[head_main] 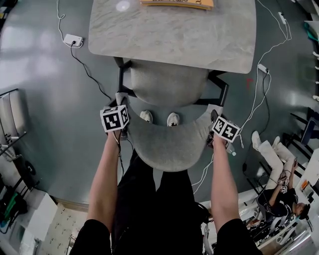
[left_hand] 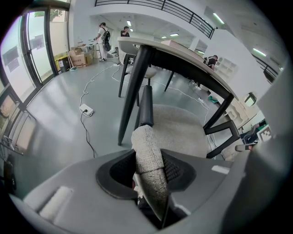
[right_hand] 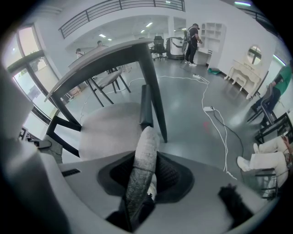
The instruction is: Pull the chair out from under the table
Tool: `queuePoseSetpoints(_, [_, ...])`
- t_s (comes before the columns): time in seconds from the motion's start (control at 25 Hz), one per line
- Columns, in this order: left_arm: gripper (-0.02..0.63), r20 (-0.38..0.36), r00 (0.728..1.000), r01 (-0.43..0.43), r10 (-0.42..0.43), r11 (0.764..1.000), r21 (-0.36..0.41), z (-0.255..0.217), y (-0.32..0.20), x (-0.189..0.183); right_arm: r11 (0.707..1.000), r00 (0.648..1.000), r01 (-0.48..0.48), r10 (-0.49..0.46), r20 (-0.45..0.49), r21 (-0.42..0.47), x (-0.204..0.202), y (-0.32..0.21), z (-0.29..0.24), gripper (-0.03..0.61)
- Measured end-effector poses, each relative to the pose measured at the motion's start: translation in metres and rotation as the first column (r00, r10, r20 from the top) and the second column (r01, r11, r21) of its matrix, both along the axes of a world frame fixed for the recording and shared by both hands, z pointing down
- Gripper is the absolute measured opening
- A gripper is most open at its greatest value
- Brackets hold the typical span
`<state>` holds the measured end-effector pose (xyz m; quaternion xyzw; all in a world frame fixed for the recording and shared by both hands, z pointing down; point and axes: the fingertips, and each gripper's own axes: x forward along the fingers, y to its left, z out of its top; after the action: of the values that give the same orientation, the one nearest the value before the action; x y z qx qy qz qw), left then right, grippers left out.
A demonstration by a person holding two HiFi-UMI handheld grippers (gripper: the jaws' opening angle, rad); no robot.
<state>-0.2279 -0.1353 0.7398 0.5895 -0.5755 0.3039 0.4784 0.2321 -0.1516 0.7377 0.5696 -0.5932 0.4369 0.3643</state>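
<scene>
A grey upholstered chair (head_main: 167,84) with a black frame stands partly under the marble-top table (head_main: 174,37); its curved backrest (head_main: 167,142) is toward me. My left gripper (head_main: 121,130) is shut on the backrest's left end (left_hand: 149,164), whose padded edge runs between the jaws. My right gripper (head_main: 215,134) is shut on the backrest's right end (right_hand: 141,169) in the same way. The seat (left_hand: 176,130) shows beyond the jaws in the left gripper view, and the seat (right_hand: 112,128) in the right gripper view, with a table leg (left_hand: 132,91) close by.
White cables and a power strip (head_main: 73,40) lie on the grey floor left of the table, more cable (head_main: 261,84) to the right. A person (head_main: 276,174) sits on the floor at the right. A book (head_main: 177,4) lies on the table. My feet (head_main: 159,118) are behind the seat.
</scene>
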Motion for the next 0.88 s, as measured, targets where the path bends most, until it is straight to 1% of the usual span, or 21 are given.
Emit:
queuePoseSetpoints(0.24, [0.129,-0.005,1.000,0.006,-0.006,1.000,0.008,-0.0011,-0.0002,-0.0007,1.000,1.000,0.003,-0.003,-0.002,0.000,-0.0007,-0.0009,-0.0001,0.118])
queuePoseSetpoints(0.6, [0.127,0.006,1.000,0.003,-0.003,1.000,0.000,-0.0026,-0.0014,-0.0005,1.000,1.000,-0.010,0.010,0.010,0.002,-0.0001,-0.0003,-0.0009,0.117])
queuePoseSetpoints(0.88, [0.127,0.004,1.000,0.024,-0.024,1.000,0.006,-0.0046,0.0035,-0.0032,1.000,1.000,-0.002,0.002,0.018,0.005,-0.0018,-0.0007,-0.0014,0.117])
